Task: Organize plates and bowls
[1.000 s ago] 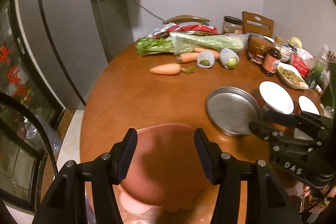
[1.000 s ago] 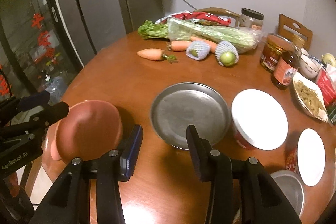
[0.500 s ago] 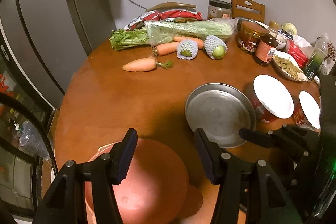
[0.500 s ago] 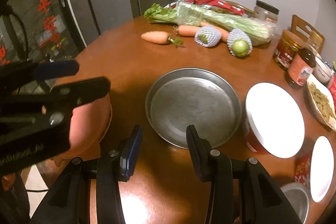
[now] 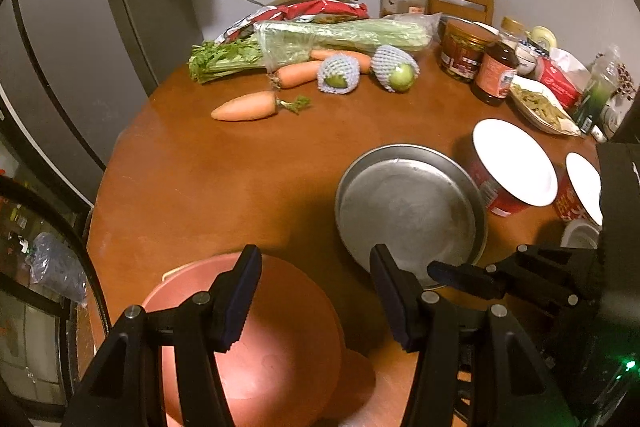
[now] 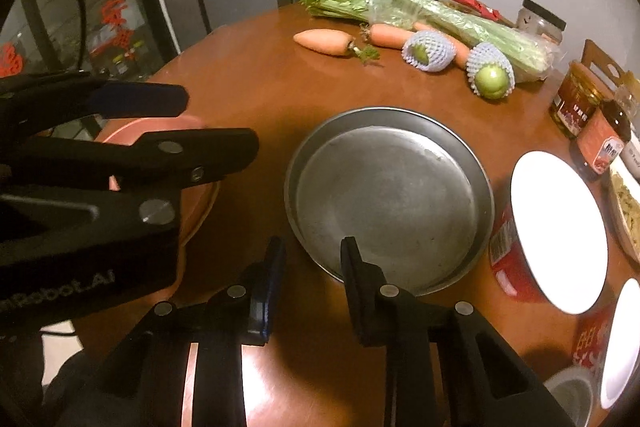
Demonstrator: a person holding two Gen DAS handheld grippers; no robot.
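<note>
"Robot.AI" reads on left gripper (image 6: pixel 208 123) body. It tilts down, fingers spread over pink bowl (image 5: pixel 256 351) at table (image 5: pixel 224 179) edge, 7 o'clock. Right gripper (image 6: pixel 310 287) closing on metal plate (image 6: pixel 388 199) near rim, centre.

My left gripper (image 5: pixel 316 297) was matte black plastic, with two long tapered fingers (image 5: pixel 240 291) that ended in ribbed pads showing a dark blue tint along the gripping faces. Round silver screw heads sat along each finger linkage, one near the pad and one further back toward six o'clock. My right gripper (image 6: pixel 310 277) had the same build: black angular arms, blue-edged ribbed pads, silver screws at the joints. From the right wrist camera, the left unit's body at nine o'clock carried pale lettering that read "Robot.AI", partly cut off. A black cable looped at eleven o'clock. A small green light glowed at five o'clock in the left wrist camera.
</note>
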